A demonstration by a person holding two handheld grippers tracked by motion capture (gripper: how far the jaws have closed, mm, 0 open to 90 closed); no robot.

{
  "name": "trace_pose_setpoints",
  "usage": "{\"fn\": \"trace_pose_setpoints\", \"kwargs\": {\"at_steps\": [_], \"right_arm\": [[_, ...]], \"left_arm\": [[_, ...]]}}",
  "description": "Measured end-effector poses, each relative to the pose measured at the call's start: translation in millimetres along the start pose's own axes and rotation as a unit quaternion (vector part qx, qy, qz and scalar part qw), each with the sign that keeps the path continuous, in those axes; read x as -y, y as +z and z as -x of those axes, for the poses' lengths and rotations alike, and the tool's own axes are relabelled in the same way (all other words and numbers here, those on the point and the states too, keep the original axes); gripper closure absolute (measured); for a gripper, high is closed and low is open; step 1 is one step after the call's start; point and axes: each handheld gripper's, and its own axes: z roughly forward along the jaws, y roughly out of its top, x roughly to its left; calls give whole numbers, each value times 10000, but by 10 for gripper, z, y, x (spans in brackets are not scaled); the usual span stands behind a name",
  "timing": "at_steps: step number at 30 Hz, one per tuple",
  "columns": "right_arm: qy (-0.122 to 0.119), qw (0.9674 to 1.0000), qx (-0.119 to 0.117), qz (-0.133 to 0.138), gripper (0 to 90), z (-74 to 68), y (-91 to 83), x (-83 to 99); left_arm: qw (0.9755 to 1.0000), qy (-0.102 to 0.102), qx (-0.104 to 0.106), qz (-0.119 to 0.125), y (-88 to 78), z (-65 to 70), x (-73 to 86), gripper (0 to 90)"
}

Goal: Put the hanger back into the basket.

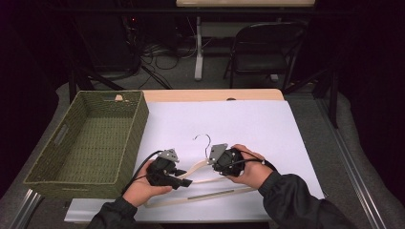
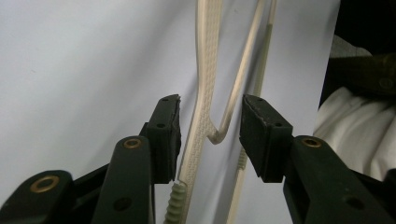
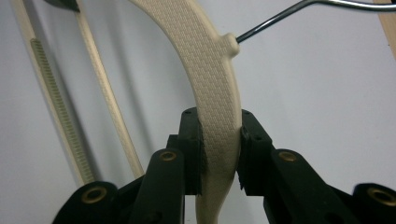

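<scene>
Cream textured plastic coat hanger (image 1: 200,179) lies on the white-covered desk (image 1: 267,129); right gripper (image 3: 220,154) has jaws clamped on its shoulder, likely steadying it, left gripper (image 2: 210,135) jaws apart astride its arm.

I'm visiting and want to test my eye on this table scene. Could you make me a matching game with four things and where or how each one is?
Things:
1. left gripper
2. right gripper
3. green woven basket
4. metal hook

States:
A. stands at the table's left side
B. jaws clamped on the cream hanger's textured arm
C. sticks up from the top of the hanger, over the white sheet
D. jaws apart, hanger arm between them, not pressed

Pairs: 1-D, 2-B, 3-A, 4-C
</scene>
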Motion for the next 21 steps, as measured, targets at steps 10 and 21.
{"fn": "trace_pose_setpoints", "kwargs": {"at_steps": [10,21], "right_arm": [[-54,10000,7,39,746,-19,-33,2],[-134,9998,29,120,748,-59,-79,-8]], "left_arm": [[9996,-61,269,-82,28,-35,2,680],[9988,164,336,-326,9,2,-13,703]]}}
